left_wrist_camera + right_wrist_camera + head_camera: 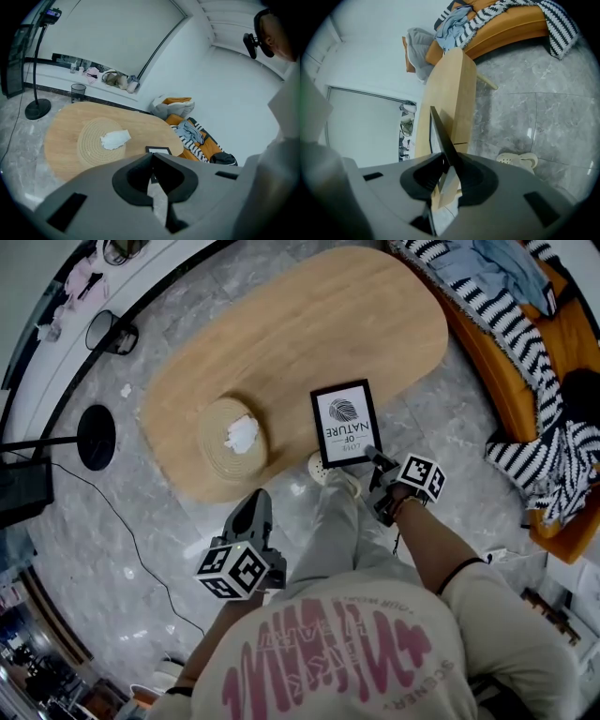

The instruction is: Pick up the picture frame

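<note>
The picture frame, black-edged with a white print, lies at the near edge of the oval wooden table, its near end past the rim. My right gripper is shut on its near right corner. In the right gripper view the frame runs edge-on into the closed jaws of the right gripper. My left gripper hangs over the floor, short of the table, shut with nothing in it. In the left gripper view the left gripper points toward the frame.
A round woven mat with a crumpled white cloth sits left of the frame. A pale slipper lies on the marble floor under the table edge. An orange sofa with striped blankets stands at the right. A lamp base stands far left.
</note>
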